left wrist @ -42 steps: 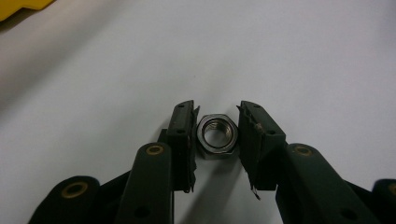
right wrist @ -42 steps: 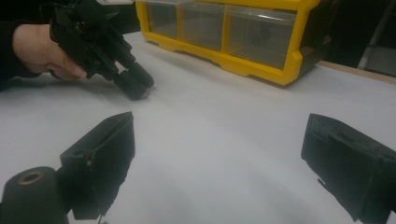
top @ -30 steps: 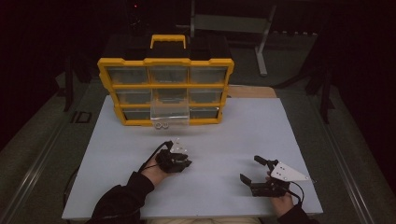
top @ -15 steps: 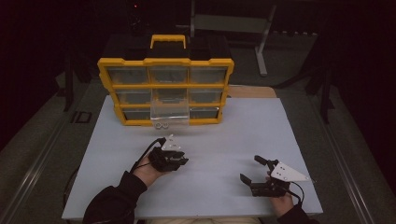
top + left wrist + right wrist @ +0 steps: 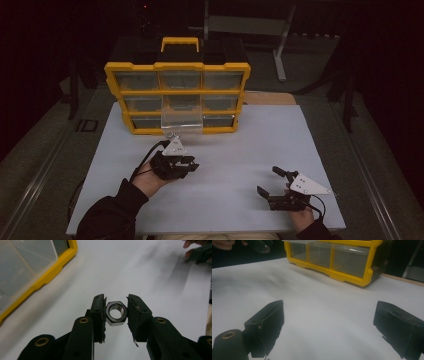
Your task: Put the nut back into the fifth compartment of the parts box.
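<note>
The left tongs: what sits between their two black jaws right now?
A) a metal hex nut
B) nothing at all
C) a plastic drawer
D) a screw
A: in the left gripper view, the left tongs have a shiny hex nut clamped between their jaws.

**Dark room, lit white table**

A white table [image 5: 260,150] stands under light in a dark room. Behind it, a grey metal stand [image 5: 280,47] rises from the dim floor [image 5: 50,145]. Walls are lost in blackness.
</note>
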